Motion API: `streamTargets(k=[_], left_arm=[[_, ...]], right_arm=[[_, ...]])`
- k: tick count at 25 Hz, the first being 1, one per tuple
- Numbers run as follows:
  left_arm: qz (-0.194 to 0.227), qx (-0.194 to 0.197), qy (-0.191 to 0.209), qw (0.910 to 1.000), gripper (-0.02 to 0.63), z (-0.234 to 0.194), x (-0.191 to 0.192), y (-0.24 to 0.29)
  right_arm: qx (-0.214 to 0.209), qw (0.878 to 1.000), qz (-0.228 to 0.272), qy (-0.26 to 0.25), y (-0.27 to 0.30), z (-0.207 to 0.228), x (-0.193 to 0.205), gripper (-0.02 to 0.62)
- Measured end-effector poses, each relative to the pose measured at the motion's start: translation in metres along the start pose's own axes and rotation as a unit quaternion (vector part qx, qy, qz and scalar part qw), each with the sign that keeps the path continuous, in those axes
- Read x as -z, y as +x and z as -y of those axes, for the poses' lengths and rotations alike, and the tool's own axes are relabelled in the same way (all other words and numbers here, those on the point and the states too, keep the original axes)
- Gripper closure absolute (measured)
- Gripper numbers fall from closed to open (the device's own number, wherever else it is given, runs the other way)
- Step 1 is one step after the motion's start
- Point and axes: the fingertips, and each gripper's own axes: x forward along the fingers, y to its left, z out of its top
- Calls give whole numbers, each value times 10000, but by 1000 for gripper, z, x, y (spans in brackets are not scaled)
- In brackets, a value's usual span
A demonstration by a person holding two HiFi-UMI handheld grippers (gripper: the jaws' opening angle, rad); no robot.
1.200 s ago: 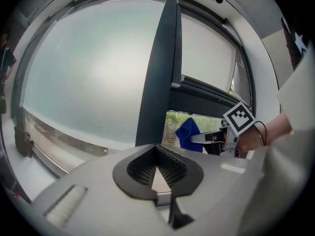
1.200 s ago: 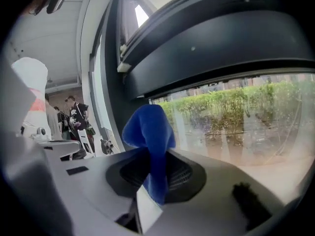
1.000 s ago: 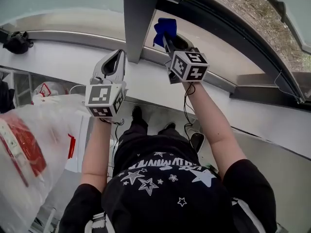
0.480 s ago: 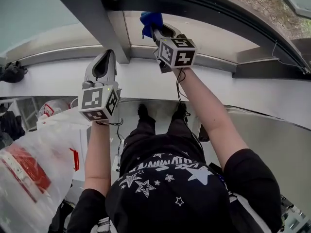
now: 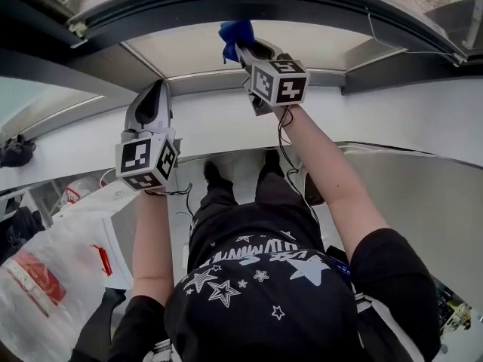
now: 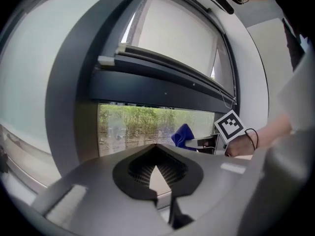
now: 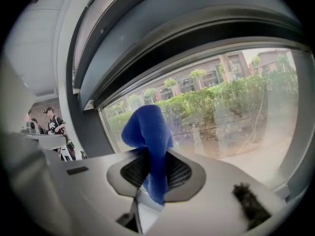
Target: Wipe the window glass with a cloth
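The blue cloth (image 5: 235,38), clenched in the right claw (image 5: 241,51), has been brought off the dark frame post (image 5: 60,66) and before the window glass (image 5: 324,42) — wiping can be started (left claw (image 5: 157,89) closed, empty)

No word or number can be read with any certainty. The person's black shirt (image 5: 260,277) bears a line of white lettering among printed stars, seen upside down and too warped to make out. The plastic bag (image 5: 45,285) carries red print, blurred. The left gripper (image 5: 157,89) and right gripper (image 5: 240,50) show only black-and-white square code patterns on their cubes.
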Motion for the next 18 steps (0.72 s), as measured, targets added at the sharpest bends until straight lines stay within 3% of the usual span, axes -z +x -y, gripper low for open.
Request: streamTargets(k=[18], left_arm=[[-142, 1143, 380, 9926, 598, 218, -16, 127]], right_arm=[[1346, 9899, 229, 381, -157, 261, -8, 522]])
